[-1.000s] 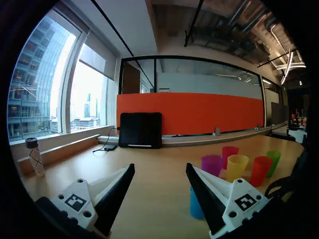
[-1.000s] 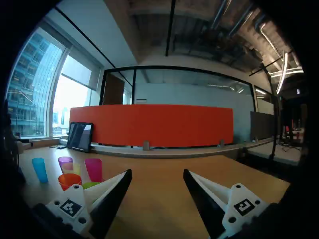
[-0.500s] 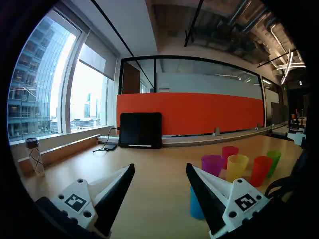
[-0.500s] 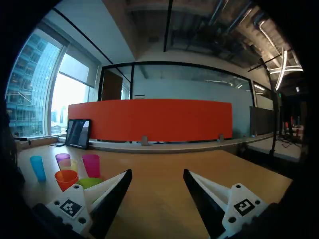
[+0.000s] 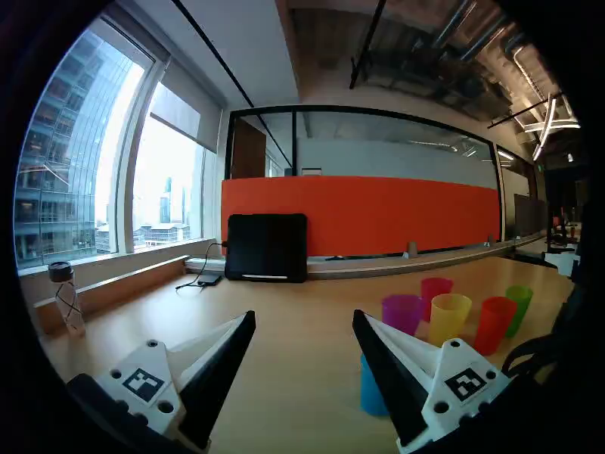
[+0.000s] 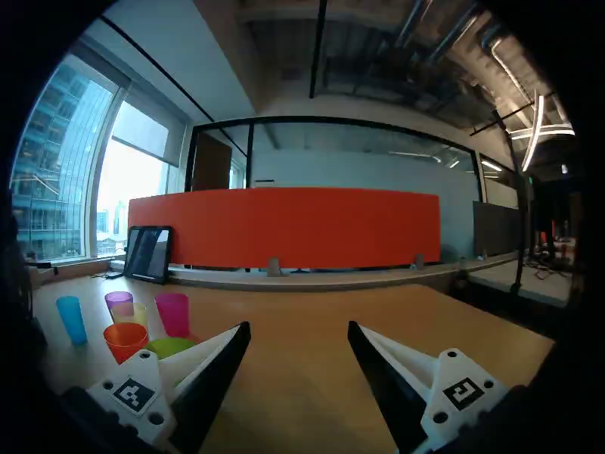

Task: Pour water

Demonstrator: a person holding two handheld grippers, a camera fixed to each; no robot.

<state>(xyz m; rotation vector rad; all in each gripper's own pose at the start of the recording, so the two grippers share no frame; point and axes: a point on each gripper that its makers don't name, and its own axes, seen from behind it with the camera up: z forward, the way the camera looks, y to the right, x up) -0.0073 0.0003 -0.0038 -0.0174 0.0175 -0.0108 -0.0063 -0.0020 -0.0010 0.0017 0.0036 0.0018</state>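
Observation:
Several coloured plastic cups stand on the wooden table (image 5: 295, 333). In the left gripper view a blue cup (image 5: 370, 390) sits just behind my right finger, with purple (image 5: 401, 312), pink (image 5: 435, 291), yellow (image 5: 449, 316), orange (image 5: 495, 321) and green (image 5: 519, 303) cups beyond it at the right. My left gripper (image 5: 302, 321) is open with nothing between its fingers. In the right gripper view the same cups stand at the left: blue (image 6: 72, 319), purple (image 6: 119, 303), pink (image 6: 173, 312), orange (image 6: 126, 340), green (image 6: 170, 347). My right gripper (image 6: 299, 329) is open over bare table.
A dark tablet (image 5: 267, 247) leans at the table's back edge with a cable and charger (image 5: 206, 279) beside it. A small bottle (image 5: 66, 296) stands on the window ledge at the left. An orange partition (image 6: 287, 227) runs along the far side of the table.
The right gripper view has risen slightly, so the cups sit a little lower and farther left. The left gripper has not moved.

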